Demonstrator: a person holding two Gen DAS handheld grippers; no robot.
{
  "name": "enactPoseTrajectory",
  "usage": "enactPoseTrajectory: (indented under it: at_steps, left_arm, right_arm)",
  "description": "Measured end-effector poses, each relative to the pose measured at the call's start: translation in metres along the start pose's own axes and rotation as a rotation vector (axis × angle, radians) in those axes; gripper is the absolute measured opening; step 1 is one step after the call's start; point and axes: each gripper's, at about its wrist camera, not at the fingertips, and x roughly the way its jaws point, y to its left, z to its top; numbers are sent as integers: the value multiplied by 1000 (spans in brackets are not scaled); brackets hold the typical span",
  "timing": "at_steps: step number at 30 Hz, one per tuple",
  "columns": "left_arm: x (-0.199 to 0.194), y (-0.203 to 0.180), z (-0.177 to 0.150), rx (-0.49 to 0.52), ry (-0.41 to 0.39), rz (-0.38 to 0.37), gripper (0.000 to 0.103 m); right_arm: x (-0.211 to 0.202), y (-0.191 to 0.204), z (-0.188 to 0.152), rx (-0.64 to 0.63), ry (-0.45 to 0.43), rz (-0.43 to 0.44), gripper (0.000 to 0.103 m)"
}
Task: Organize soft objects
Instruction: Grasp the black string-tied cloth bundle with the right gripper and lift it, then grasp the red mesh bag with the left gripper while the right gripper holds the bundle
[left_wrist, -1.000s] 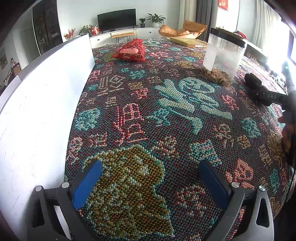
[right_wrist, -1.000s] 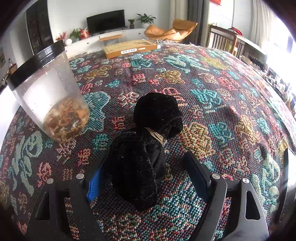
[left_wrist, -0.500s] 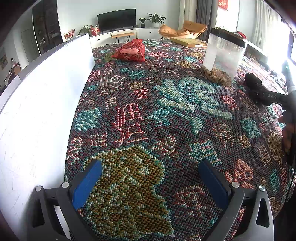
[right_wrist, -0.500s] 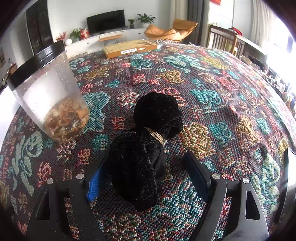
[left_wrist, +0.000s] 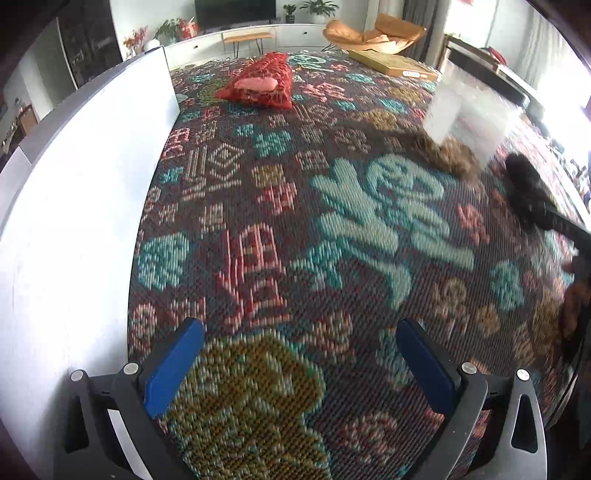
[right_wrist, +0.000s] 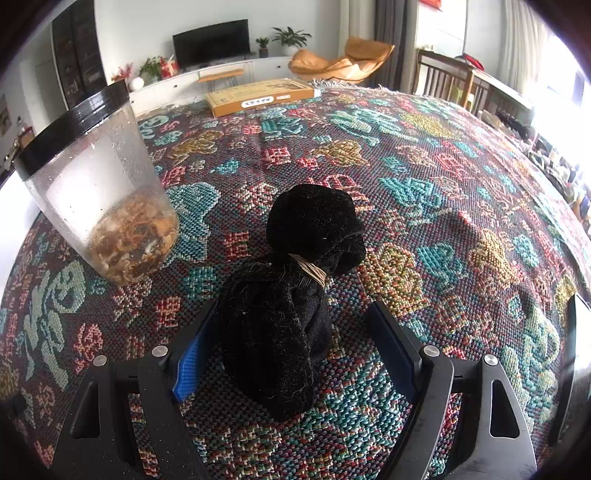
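Note:
A black soft bundle (right_wrist: 291, 295), tied at its waist with tan string, lies on the patterned cloth. My right gripper (right_wrist: 295, 343) is open, with its near half between the two fingers; the left pad touches it and the right pad stands apart. The bundle also shows at the right edge of the left wrist view (left_wrist: 524, 192). A red mesh bag (left_wrist: 258, 86) with something pink inside lies far back. My left gripper (left_wrist: 299, 358) is open and empty above the cloth, beside the white board (left_wrist: 74, 206).
A clear plastic jar (right_wrist: 99, 192) with a black lid and brown dried bits stands left of the bundle, also in the left wrist view (left_wrist: 465, 125). A flat cardboard box (right_wrist: 258, 96) lies at the far edge. The white board runs along the left side.
The left wrist view has shifted and blurred, so my left gripper has moved slightly. The right gripper and the black bundle have not moved.

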Motion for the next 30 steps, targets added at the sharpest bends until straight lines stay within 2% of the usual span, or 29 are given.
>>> enactPoseTrajectory:
  at_steps: [3,6,10,12,16,17,18,19,20,22,25,28,30]
  left_arm:
    - [-14,6,51,-70,-91,-36,103]
    - [-7,13,107,-66,-138,14,103]
    - [41,21,176,-15,-95,40,103]
    - [71,20,197,31,-34,74,103]
    - [112,28,221,26,-10,136,102]
    - [117,29,223,18,-8,133,99]
    - [119,30,222,14,-14,112,72]
    - [116,31,220,-3,-37,62,50]
    - [112,30,219,-15,-47,74,40]
    - [100,27,209,-34,-41,46,39]
    - [63,12,174,-60,-46,11,39]
    - [20,-4,118,-99,-61,-45,39]
    - [3,-16,79,-92,-65,-45,40]
  right_arm:
    - [0,0,0,0,0,0,83]
    - [0,0,0,0,0,0,83]
    - [0,0,0,1,0,2,83]
    - [0,0,0,0,0,1,83]
    - [0,0,0,1,0,1,83]
    - [0,0,0,1,0,2,83]
    - [0,0,0,1,0,1,83]
    - [0,0,0,1,0,1,84]
    - [0,0,0,1,0,1,84]
    - [0,0,0,1,0,0,84]
    - [0,0,0,2,0,1,84]
    - [0,0,0,1,0,1,84]
    - [-1,0,0,2,0,1,84]
